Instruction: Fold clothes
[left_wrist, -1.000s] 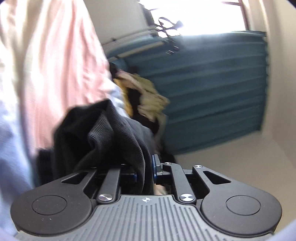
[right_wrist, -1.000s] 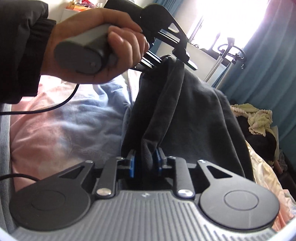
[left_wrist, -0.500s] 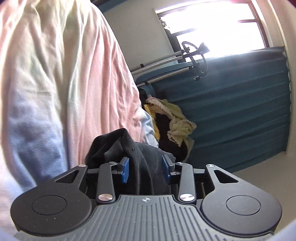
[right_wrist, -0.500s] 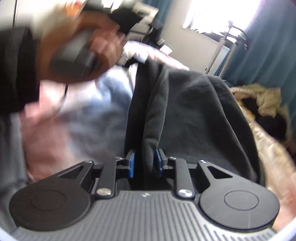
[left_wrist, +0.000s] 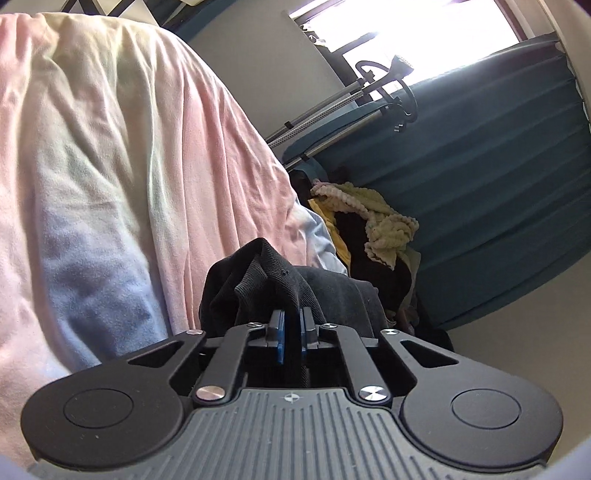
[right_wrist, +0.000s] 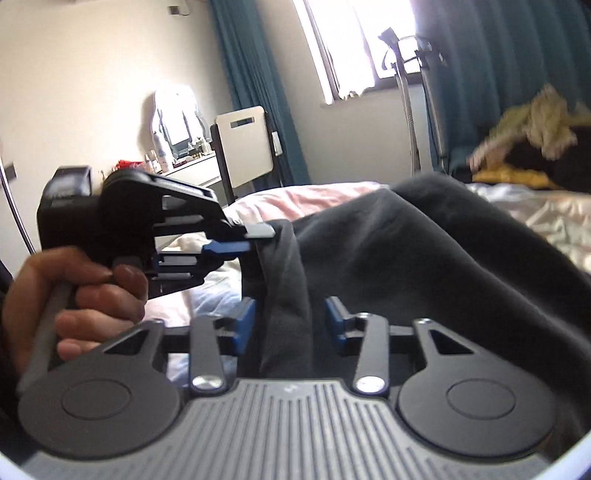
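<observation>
A dark grey garment (right_wrist: 406, 258) lies spread over the bed. In the left wrist view its ribbed edge (left_wrist: 266, 273) bunches up in front of my left gripper (left_wrist: 291, 326), whose blue pads are shut on it. The right wrist view shows the same left gripper (right_wrist: 258, 240) from the side, held by a hand (right_wrist: 74, 288) and pinching the garment's edge. My right gripper (right_wrist: 290, 323) is open. A fold of the garment hangs loose between its blue pads (right_wrist: 245, 325), touching neither.
A pink, blue and pale yellow bedsheet (left_wrist: 110, 184) covers the bed. A pile of yellow and black clothes (left_wrist: 369, 221) sits by the teal curtain (left_wrist: 480, 184). A metal stand (right_wrist: 406, 92) is near the window, with a desk and chair (right_wrist: 243, 147) behind.
My right gripper has opened and let go of the garment. My left gripper, open half a second ago, has shut on the garment's edge again. Both views have swung level with the bed.
</observation>
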